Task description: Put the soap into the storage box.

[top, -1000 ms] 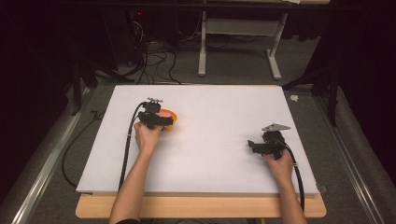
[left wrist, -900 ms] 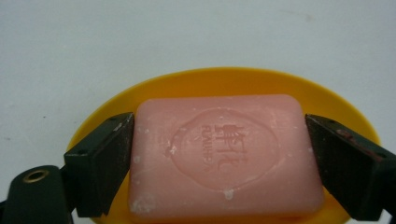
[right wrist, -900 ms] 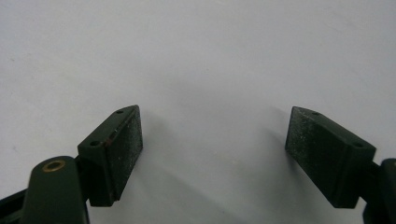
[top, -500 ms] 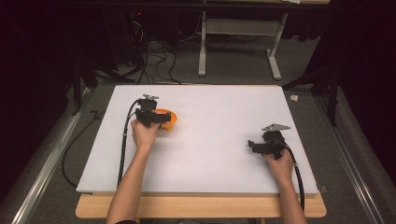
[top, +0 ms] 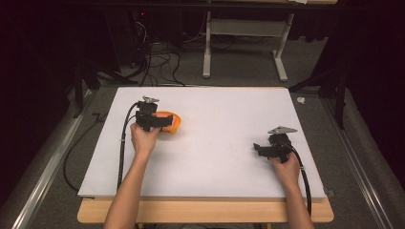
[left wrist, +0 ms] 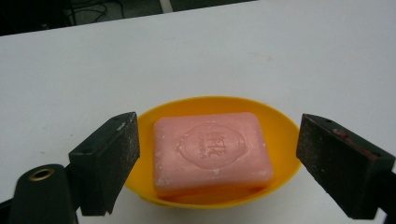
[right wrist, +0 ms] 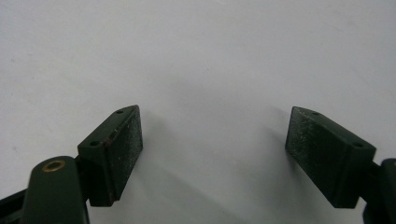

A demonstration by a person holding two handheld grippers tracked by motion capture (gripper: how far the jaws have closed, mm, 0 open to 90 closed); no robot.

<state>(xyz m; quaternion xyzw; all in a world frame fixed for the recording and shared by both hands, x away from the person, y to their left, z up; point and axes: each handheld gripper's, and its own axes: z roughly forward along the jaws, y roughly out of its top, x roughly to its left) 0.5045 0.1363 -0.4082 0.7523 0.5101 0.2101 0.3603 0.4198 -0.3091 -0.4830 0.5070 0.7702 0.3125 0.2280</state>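
Left claw [left wrist: 217, 163], jaws spread wide, has been brought down around the shallow orange plastic dish [left wrist: 280, 135] holding the pink rectangular soap bar [left wrist: 212, 149] on the white bench [top: 229, 143]; grasp judged imminent; right claw [right wrist: 212, 154] open, idle.

A white table [top: 224, 143] carries an orange dish [top: 173, 122] near its left.

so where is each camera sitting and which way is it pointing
High view: above the person's side, looking forward and down on the white table; both forearms, left gripper, right gripper.
Left gripper view: rides the left gripper, looking along its open jaws at the pink soap in the yellow dish.
Right gripper view: rides the right gripper, facing bare table.
Shared: the high and left gripper views both show the dish.
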